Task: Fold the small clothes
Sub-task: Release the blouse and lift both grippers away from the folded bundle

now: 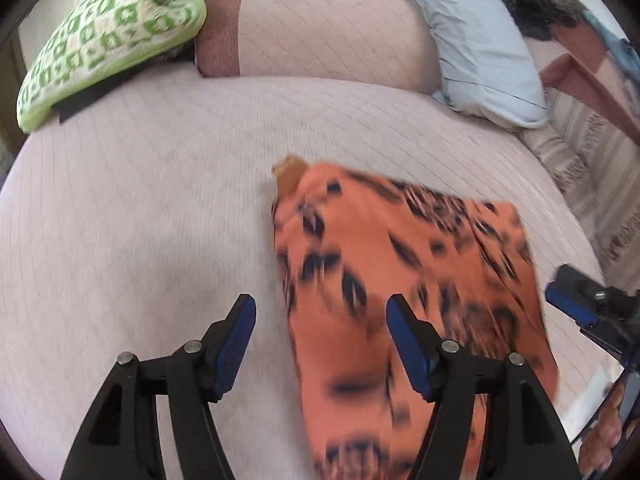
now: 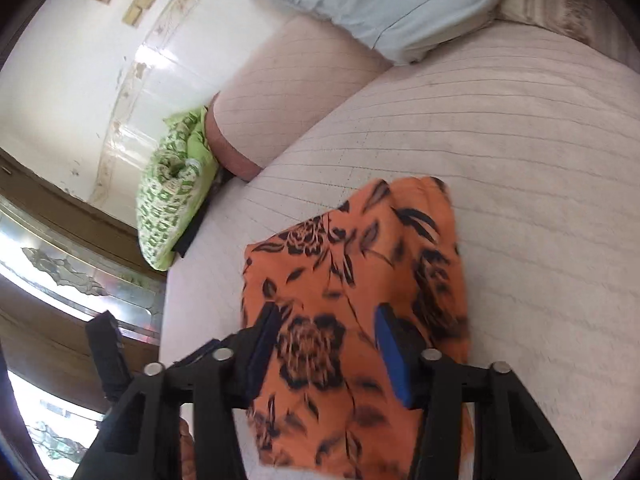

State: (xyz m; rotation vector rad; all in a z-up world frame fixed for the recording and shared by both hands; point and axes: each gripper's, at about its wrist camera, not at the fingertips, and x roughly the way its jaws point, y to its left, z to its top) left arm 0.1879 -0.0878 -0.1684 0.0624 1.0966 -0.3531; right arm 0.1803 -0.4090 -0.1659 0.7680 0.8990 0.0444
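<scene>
Orange cloth (image 1: pixel 400 280) with black flower print lies folded flat on the pale quilted bed (image 1: pixel 140 200). Left gripper (image 1: pixel 320 320): jaws spread, nothing between the pads; the cloth's left edge runs under the gap, and the right finger sits over the cloth. Right gripper (image 2: pixel 326 340): jaws apart, hanging over the cloth (image 2: pixel 352 280), not pinching it. Green patterned pillow (image 1: pixel 108 36) and light blue pillow (image 1: pixel 472 40) sit well apart at the head of the bed.
</scene>
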